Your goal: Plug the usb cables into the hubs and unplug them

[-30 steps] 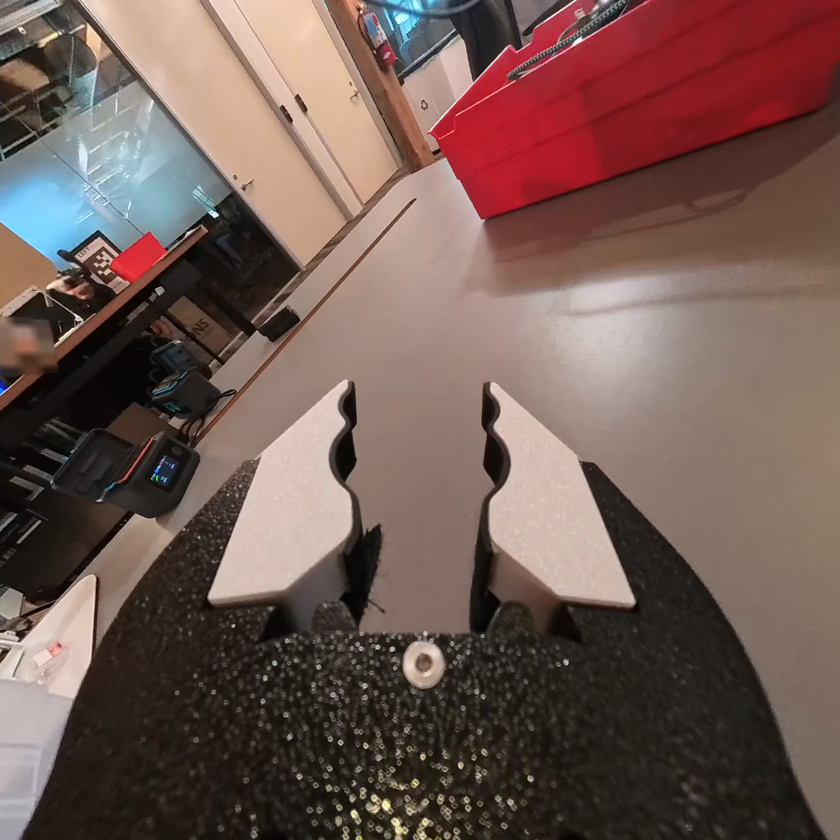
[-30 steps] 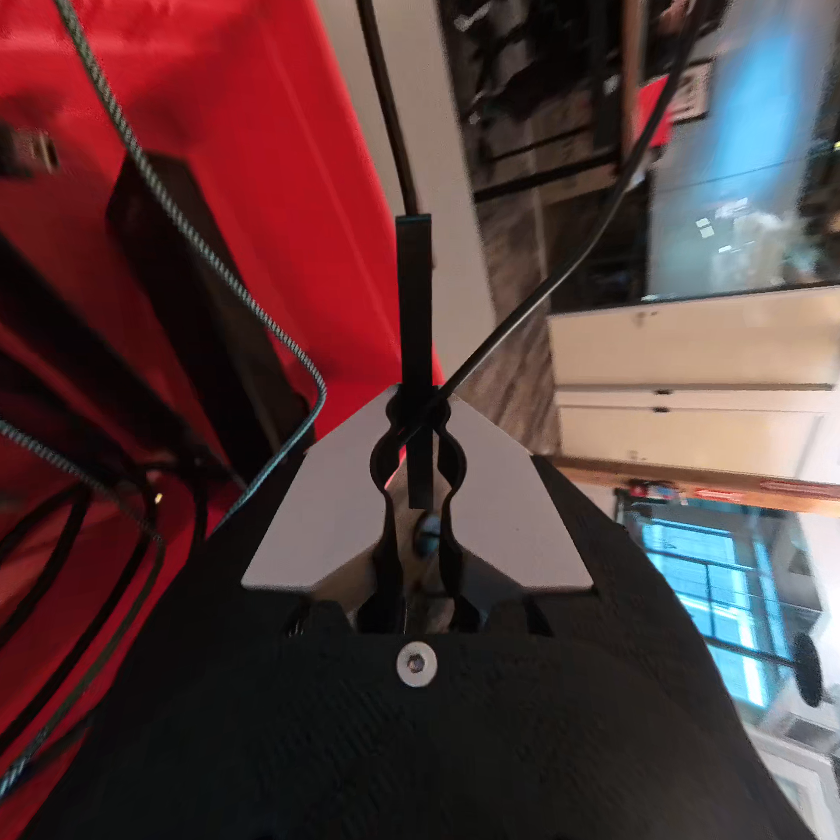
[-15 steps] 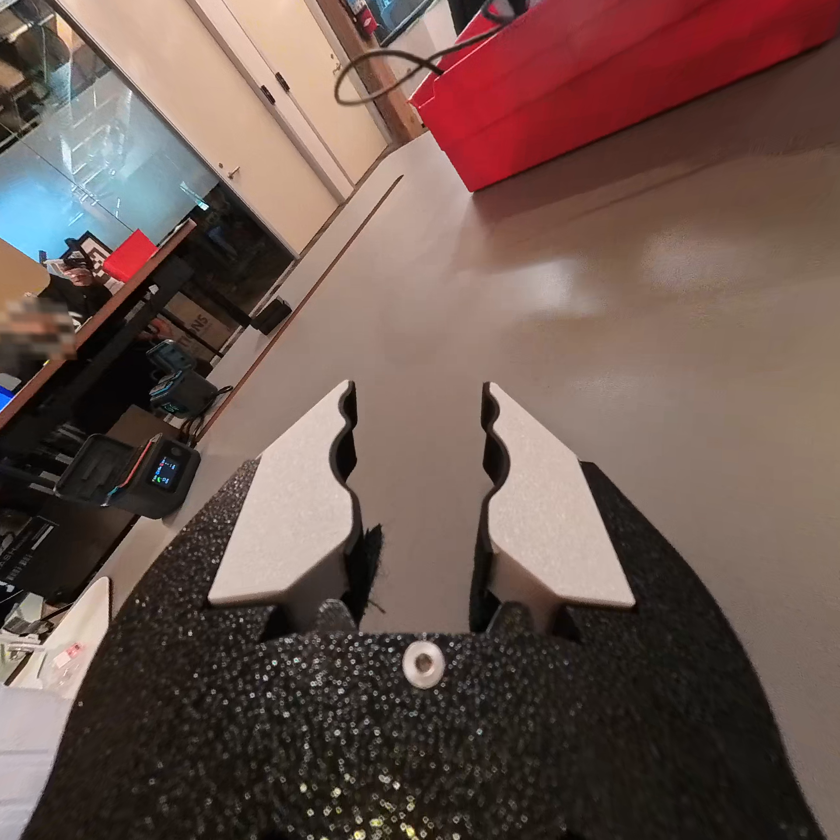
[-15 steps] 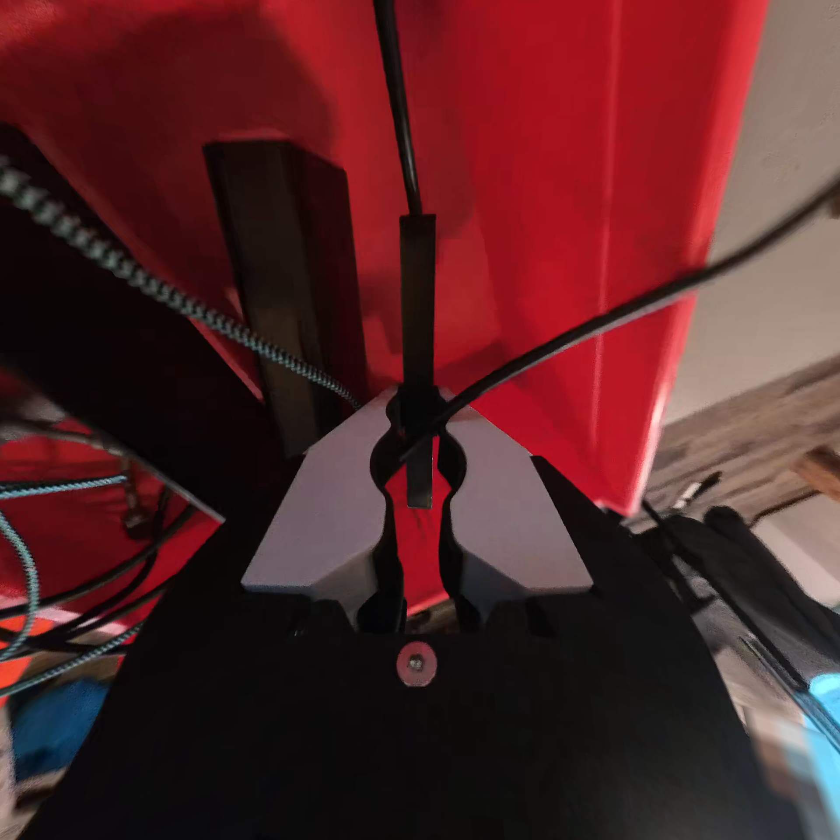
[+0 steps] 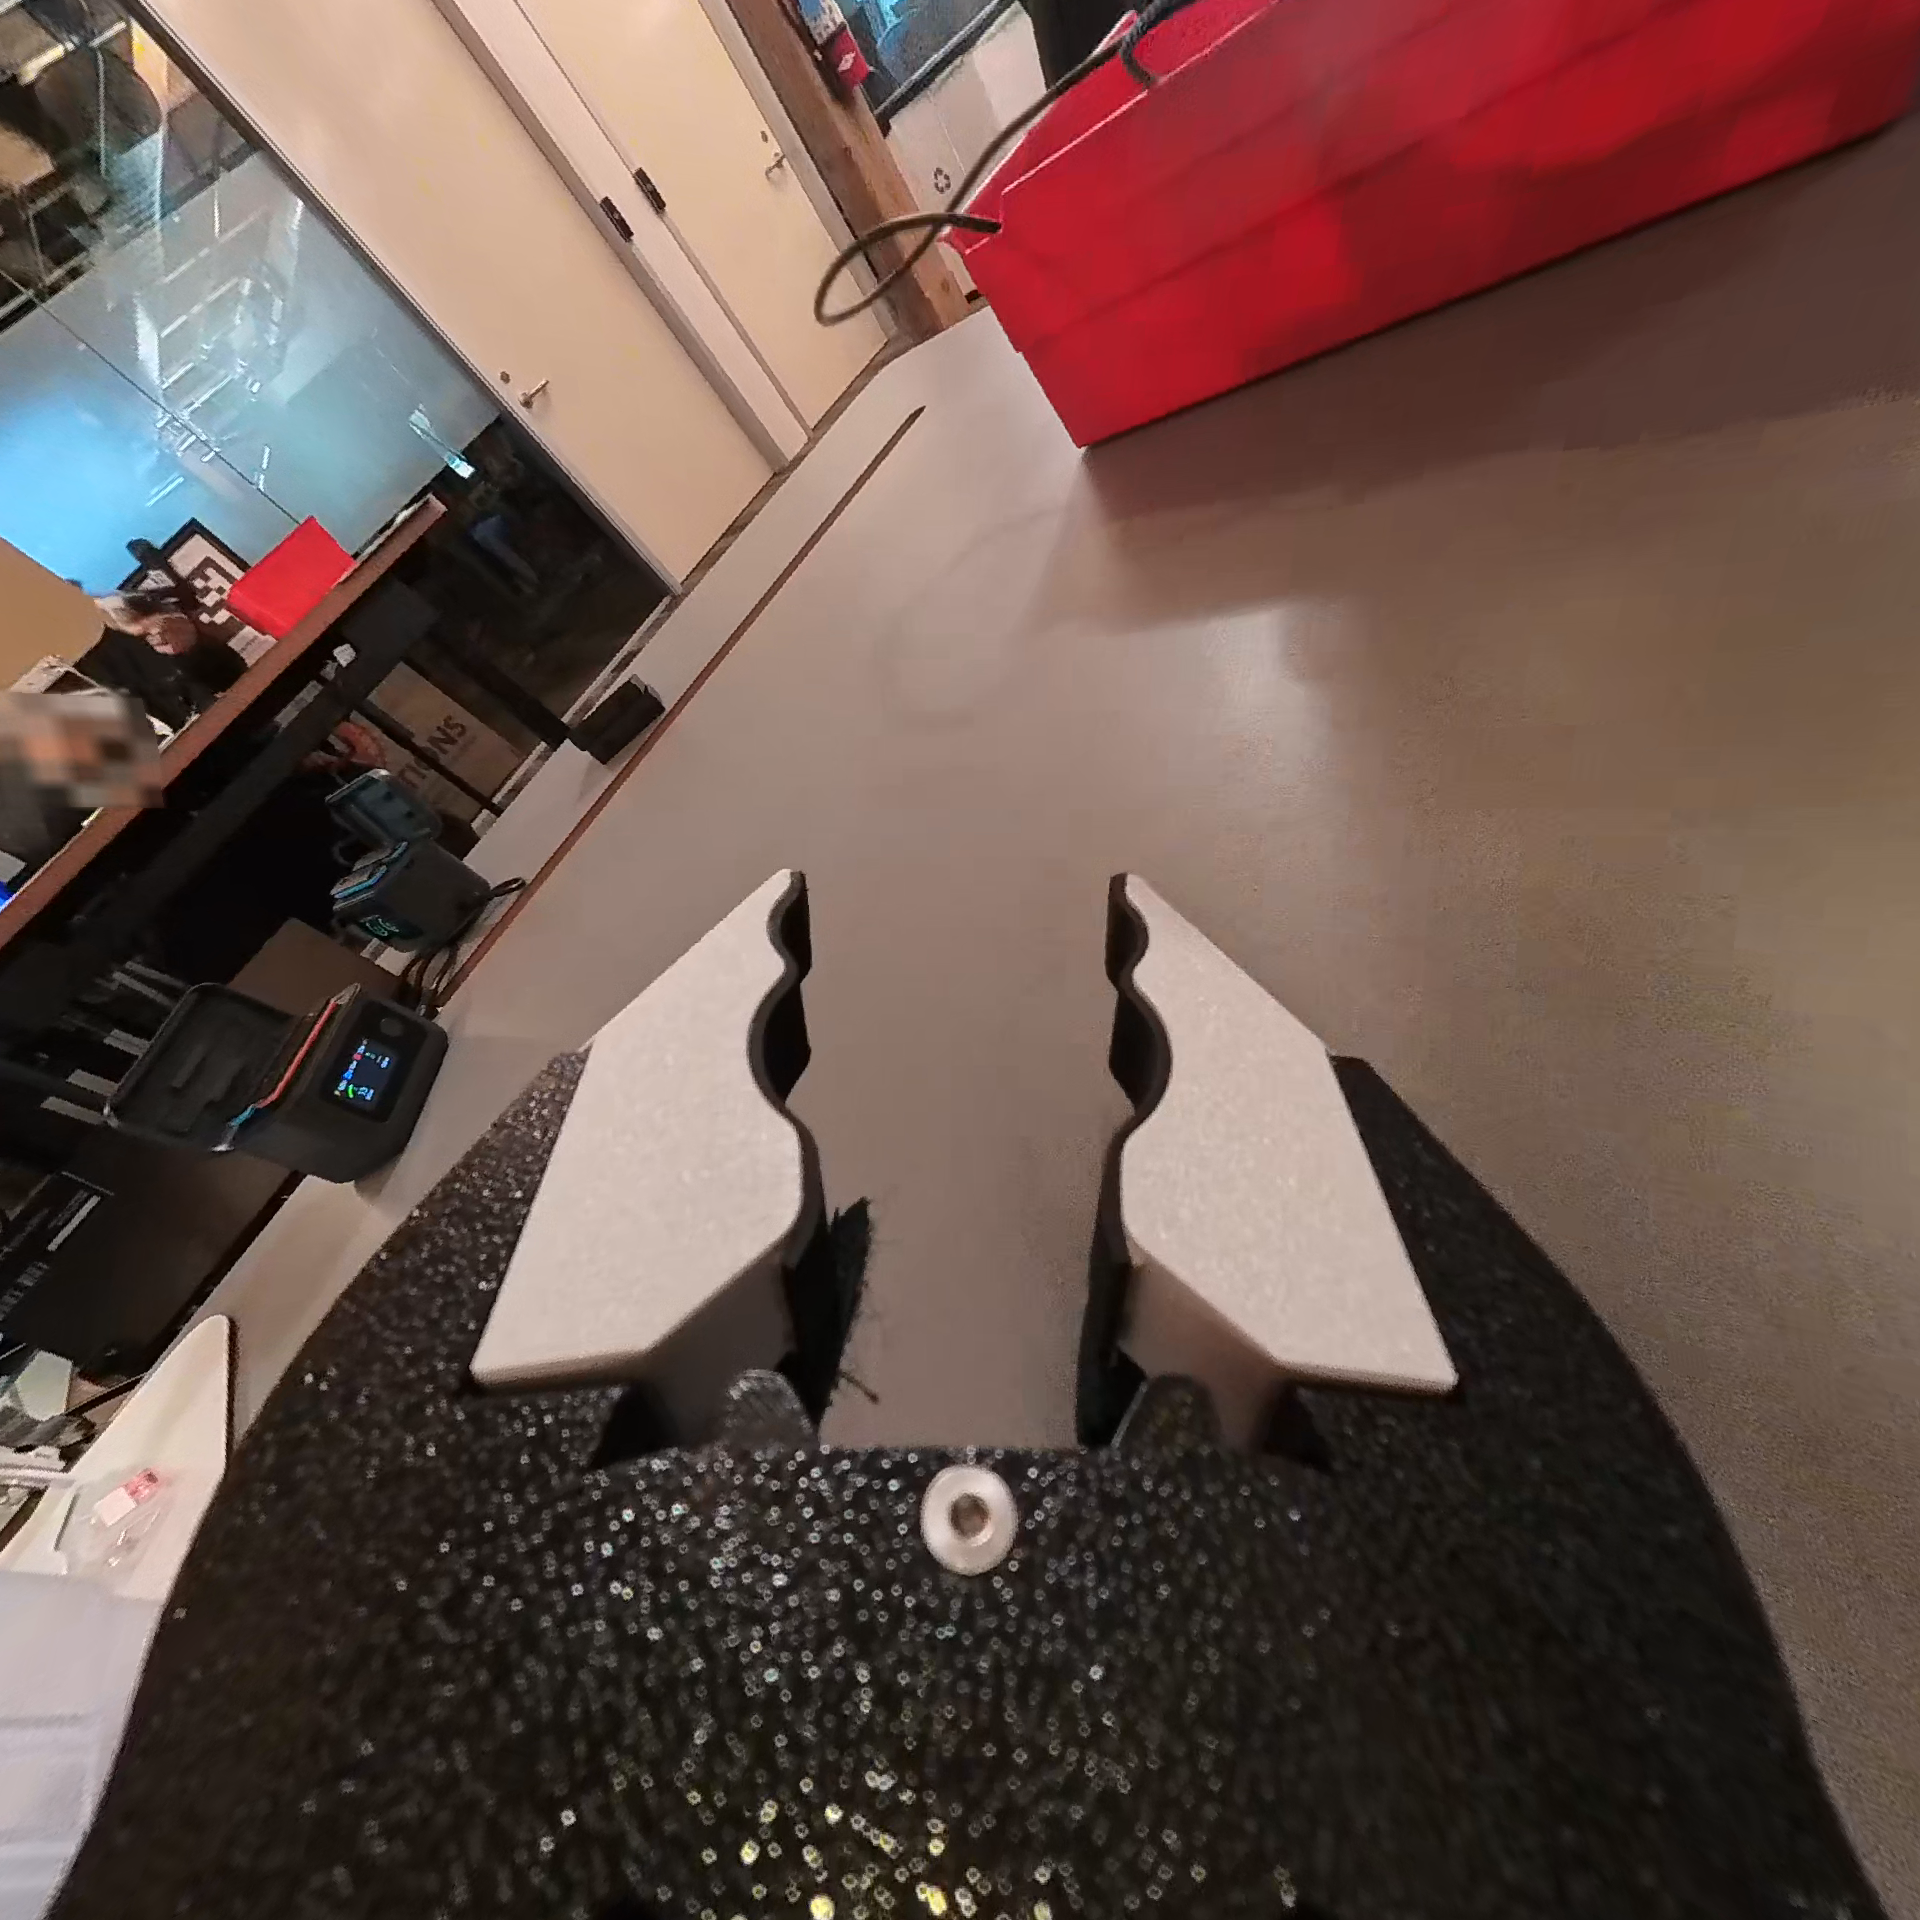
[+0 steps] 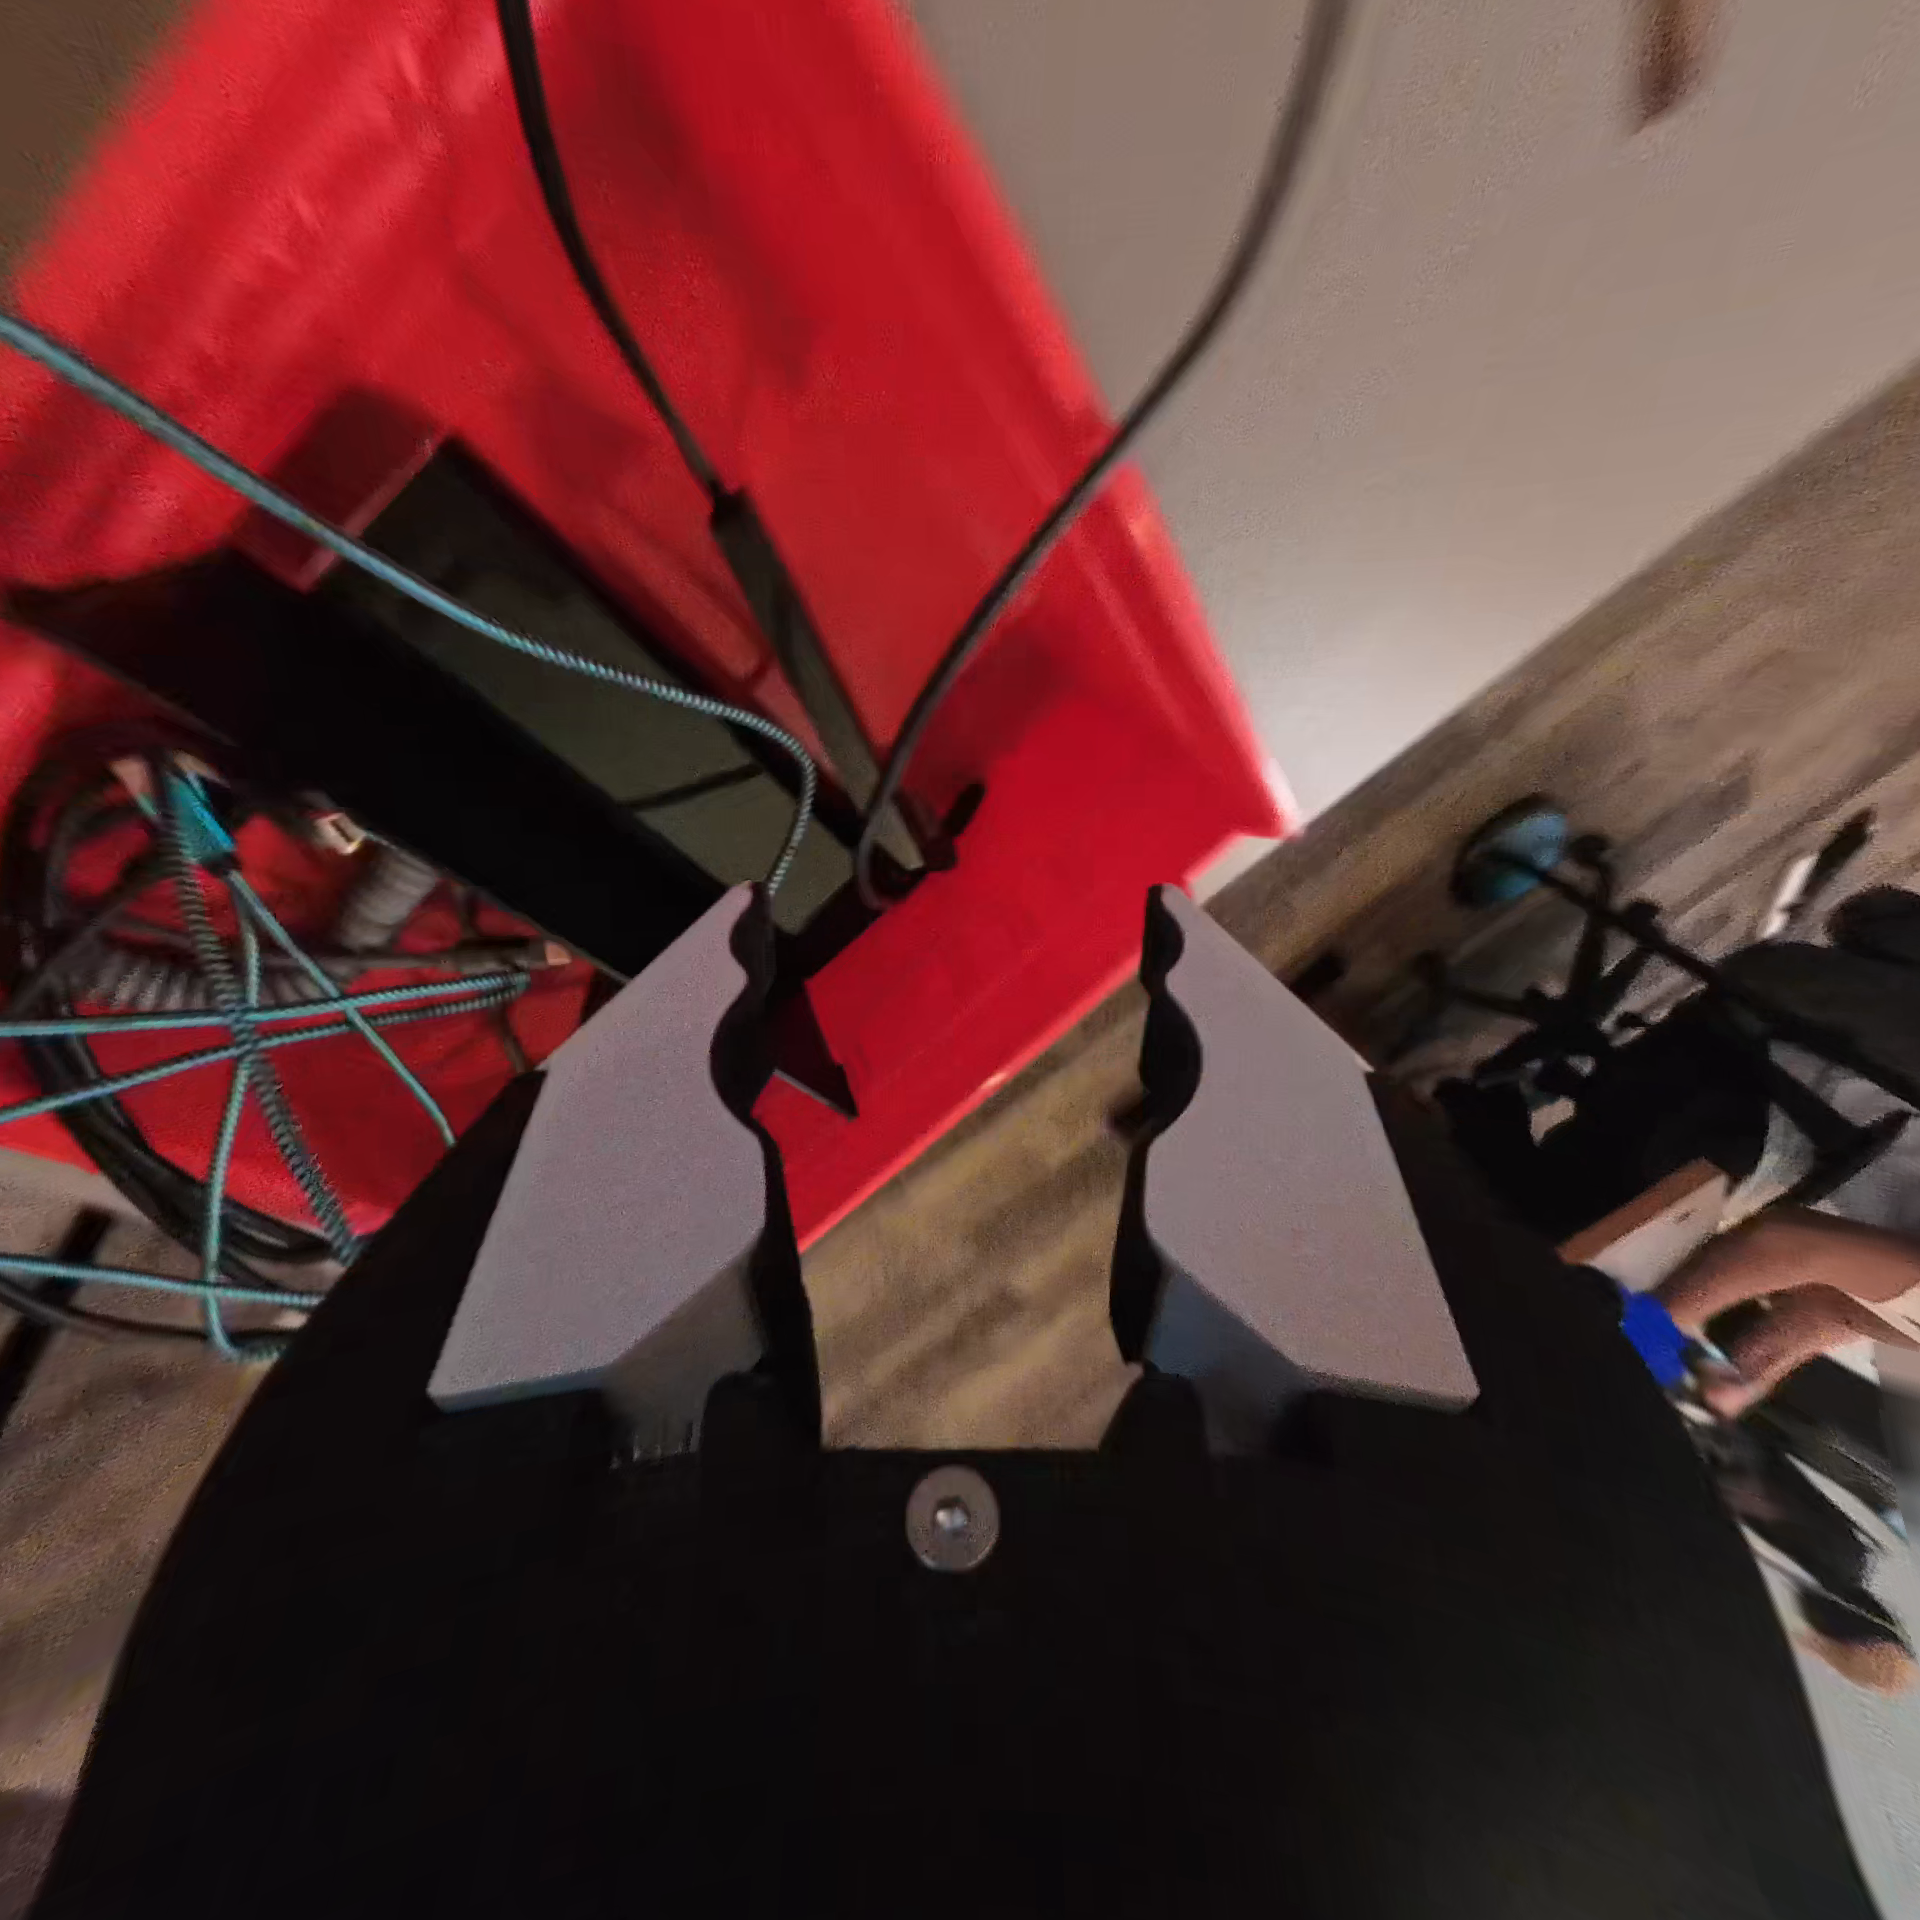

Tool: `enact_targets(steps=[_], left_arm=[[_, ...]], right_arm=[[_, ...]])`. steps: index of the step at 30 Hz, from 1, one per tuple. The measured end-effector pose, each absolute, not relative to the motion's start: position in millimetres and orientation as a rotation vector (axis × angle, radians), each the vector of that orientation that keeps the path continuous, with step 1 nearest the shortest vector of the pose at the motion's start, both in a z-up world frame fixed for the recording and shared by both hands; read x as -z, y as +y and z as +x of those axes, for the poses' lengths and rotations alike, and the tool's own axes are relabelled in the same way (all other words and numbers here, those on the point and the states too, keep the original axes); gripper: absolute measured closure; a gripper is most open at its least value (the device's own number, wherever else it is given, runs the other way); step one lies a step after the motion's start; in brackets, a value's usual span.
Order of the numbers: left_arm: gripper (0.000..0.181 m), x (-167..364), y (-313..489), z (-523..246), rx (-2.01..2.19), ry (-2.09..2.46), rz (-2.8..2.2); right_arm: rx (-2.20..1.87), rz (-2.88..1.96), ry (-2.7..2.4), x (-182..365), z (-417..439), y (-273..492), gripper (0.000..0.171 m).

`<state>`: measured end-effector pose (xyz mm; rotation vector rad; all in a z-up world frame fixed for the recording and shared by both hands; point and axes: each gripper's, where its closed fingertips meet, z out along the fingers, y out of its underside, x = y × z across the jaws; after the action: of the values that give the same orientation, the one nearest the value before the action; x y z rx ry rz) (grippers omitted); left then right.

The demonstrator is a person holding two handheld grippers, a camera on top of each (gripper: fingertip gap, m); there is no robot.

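left gripper [image 5: 956, 904] spread over bare table [image 5: 1455, 779], red bin [image 5: 1351, 208] well ahead.

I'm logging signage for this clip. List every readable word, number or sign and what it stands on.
Cardboard box under the desk: printed letters, not copied here.
Small device screen: figures too small.
White bin: a small symbol, no words.
Right wrist view: blurred, nothing readable.

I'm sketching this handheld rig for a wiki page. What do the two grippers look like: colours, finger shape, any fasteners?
Both match. The left gripper has two pale grey fingers with flat angular tops and wavy, scalloped black inner edges, set in a broad black body with a glittery, grainy surface and one silver screw at its centre. The right gripper has the same grey fingers and screw; its body looks plain dark here.
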<state>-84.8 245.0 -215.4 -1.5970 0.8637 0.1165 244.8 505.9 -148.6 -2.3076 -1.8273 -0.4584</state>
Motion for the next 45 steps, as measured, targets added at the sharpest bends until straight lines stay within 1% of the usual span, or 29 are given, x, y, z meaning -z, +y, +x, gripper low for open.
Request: enact_targets(steps=[2, 3, 7, 10, 12, 15, 17, 20, 24, 26, 29, 30, 33, 40, 45], left_arm=[[0.126, 215.5, 245.3, -86.0, -0.121, 0.856, -1.599], [0.126, 214.7, 245.7, -86.7, -0.122, 0.847, -1.598], [0.125, 204.9, 246.6, -91.3, -0.126, 0.785, -1.565], [0.123, 192.5, 247.6, -101.6, -0.155, 0.701, -1.524], [0.121, 184.5, 247.9, -110.6, -0.171, 0.635, -1.502], [0.115, 174.0, 247.9, -125.3, -0.179, 0.528, -1.481], [0.099, 164.0, 247.2, -141.5, -0.222, 0.422, -1.455], [0.085, 153.5, 242.3, -161.5, -0.285, 0.319, -1.422], [0.083, 157.8, 240.0, -172.8, -0.31, 0.275, -1.452], [0.087, 162.3, 245.0, -183.6, -0.367, 0.262, -1.466], [0.083, 184.3, 258.4, -196.4, -0.382, 0.238, -1.597], [0.083, 185.2, 258.7, -196.7, -0.394, 0.241, -1.601], [0.091, 182.5, 256.0, -190.3, -0.454, 0.294, -1.567], [0.093, 195.5, 261.3, -185.6, -0.507, 0.363, -1.627], [0.095, 194.9, 260.6, -185.4, -0.49, 0.355, -1.626]], right_arm=[[0.342, -2.184, -1.632, 104.0, 237.7, 504.3, 0.089], [0.302, -2.104, -1.522, 79.9, 237.0, 501.7, 0.087], [0.228, -1.698, -1.09, -6.2, 257.4, 467.1, 0.087], [0.159, -1.447, -0.733, -33.8, 294.9, 418.8, 0.089], [0.118, -1.336, -0.511, -25.5, 326.5, 385.6, 0.094], [0.112, -1.238, -0.249, 19.1, 376.1, 347.5, 0.094], [0.12, -1.194, -0.041, 55.4, 408.0, 332.1, 0.094], [0.18, -1.101, 0.035, 92.0, 419.7, 321.6, 0.094], [0.22, -1.045, -0.044, 100.6, 408.3, 322.2, 0.094], [0.183, -1.039, -0.05, 104.6, 405.5, 327.0, 0.094], [0.152, -1.078, -0.031, 115.0, 408.3, 339.4, 0.094], [0.148, -1.084, -0.028, 117.0, 408.4, 341.7, 0.094], [0.118, -1.094, -0.029, 118.6, 405.3, 343.2, 0.094], [0.079, -1.122, -0.04, 123.6, 401.0, 346.8, 0.095], [0.065, -1.15, -0.044, 128.1, 400.0, 352.4, 0.095]])
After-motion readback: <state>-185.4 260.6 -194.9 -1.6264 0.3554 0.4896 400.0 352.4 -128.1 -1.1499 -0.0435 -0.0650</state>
